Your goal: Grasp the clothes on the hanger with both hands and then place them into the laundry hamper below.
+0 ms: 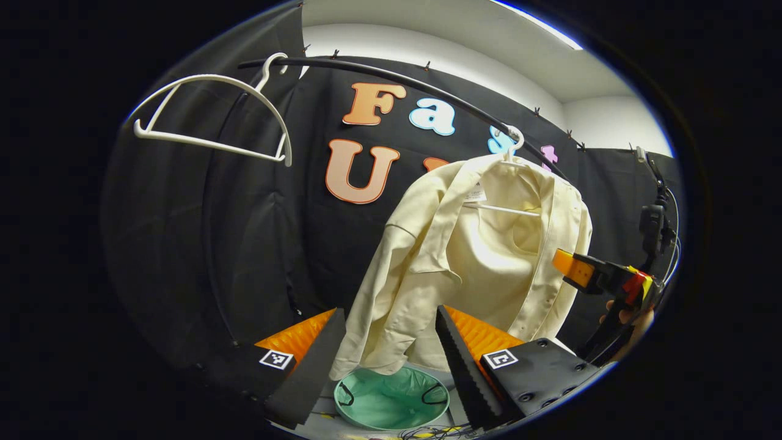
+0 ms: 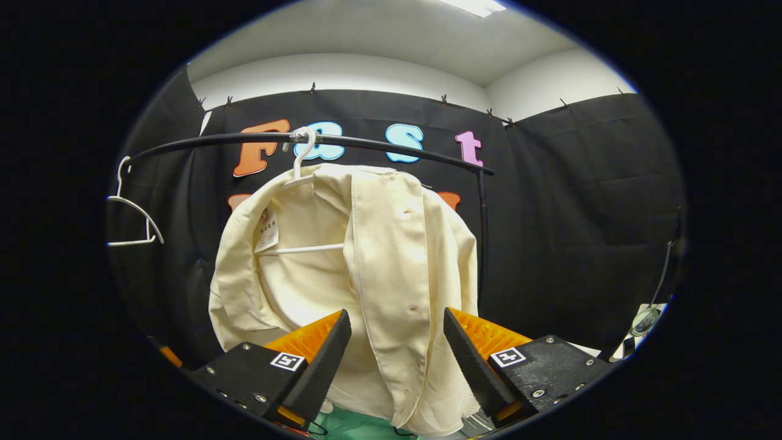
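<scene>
With both the left gripper (image 1: 391, 348) and right gripper (image 2: 397, 354) spread wide before the cream cotton shirt (image 2: 366, 263) on its white plastic hanger (image 2: 302, 159), we judge each should close on a separate front panel before lifting clear.

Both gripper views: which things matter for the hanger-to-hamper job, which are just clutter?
Job:
- cream shirt, on its white hanger
- green-lined hamper below it
- left gripper, open
- right gripper, open, shirt hem between its fingers, not clamped

Clutter:
- empty white hanger
- black rail
- cables on the floor

Two white hangers (image 1: 211, 116) (image 1: 510, 160), one cream shirt (image 1: 476, 269), one green hamper (image 1: 391, 400), one rail (image 1: 397, 79).
</scene>
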Demonstrator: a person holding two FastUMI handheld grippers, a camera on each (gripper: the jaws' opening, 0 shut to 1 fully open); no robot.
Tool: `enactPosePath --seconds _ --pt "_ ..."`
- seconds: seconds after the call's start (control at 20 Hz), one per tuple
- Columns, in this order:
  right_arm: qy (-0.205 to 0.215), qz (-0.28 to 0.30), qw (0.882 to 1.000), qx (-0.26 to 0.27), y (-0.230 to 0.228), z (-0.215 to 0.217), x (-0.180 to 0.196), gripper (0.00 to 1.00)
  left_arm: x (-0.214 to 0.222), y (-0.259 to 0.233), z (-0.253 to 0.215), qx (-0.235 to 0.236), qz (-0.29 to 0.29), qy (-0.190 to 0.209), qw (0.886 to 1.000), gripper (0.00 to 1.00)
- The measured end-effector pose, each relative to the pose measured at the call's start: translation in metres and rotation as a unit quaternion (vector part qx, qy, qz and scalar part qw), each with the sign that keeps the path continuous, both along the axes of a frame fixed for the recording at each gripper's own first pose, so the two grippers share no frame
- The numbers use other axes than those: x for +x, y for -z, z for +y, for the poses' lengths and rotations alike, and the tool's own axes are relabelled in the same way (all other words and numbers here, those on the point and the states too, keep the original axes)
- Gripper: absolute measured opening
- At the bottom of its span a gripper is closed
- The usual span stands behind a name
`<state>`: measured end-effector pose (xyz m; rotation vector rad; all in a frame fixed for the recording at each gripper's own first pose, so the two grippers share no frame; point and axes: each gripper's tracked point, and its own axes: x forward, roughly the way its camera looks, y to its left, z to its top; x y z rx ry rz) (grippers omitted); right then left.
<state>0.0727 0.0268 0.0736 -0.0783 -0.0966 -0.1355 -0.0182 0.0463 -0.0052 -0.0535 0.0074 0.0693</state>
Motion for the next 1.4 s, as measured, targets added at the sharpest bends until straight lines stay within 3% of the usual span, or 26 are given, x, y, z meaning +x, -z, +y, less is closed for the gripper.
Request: enactPosePath --seconds 0.3,0.55,0.85,0.95,1.0,1.05,1.15,1.25,1.4 --pt "0.017 -0.02 0.999 -0.038 -0.024 0.018 0.032 0.95 0.006 -0.002 0.008 -0.002 -0.002 -0.006 1.0 1.0" --pt "0.068 -0.008 0.996 -0.053 -0.022 0.007 0.065 0.94 0.016 -0.012 0.014 -0.002 -0.012 -0.006 1.0 1.0" --pt "0.073 -0.006 0.996 -0.055 -0.024 -0.002 0.081 0.82 0.025 -0.014 0.004 0.002 -0.014 0.008 1.0 0.97" --pt "0.066 -0.002 0.996 -0.051 -0.022 -0.006 0.087 0.72 0.03 -0.013 -0.003 0.001 -0.01 0.015 1.0 0.97" --pt "0.058 0.0 0.997 -0.046 -0.022 -0.005 0.091 0.62 0.031 -0.014 -0.007 0.002 -0.01 0.016 1.0 0.97" --pt "0.045 0.003 0.998 -0.041 -0.02 -0.004 0.093 0.57 0.033 -0.015 -0.01 0.002 -0.011 0.016 1.0 0.97" --pt "0.021 0.008 0.999 -0.034 -0.019 -0.003 0.093 0.42 0.038 -0.019 -0.02 0.0 -0.015 0.014 1.0 1.0" --pt "-0.003 0.008 0.999 -0.031 -0.02 -0.002 0.09 0.19 0.046 -0.025 -0.03 -0.002 -0.021 0.016 1.0 1.0" --pt "-0.041 0.013 0.999 -0.023 -0.021 -0.001 0.082 0.09 0.059 -0.035 -0.046 0.004 -0.027 0.009 1.0 1.0"
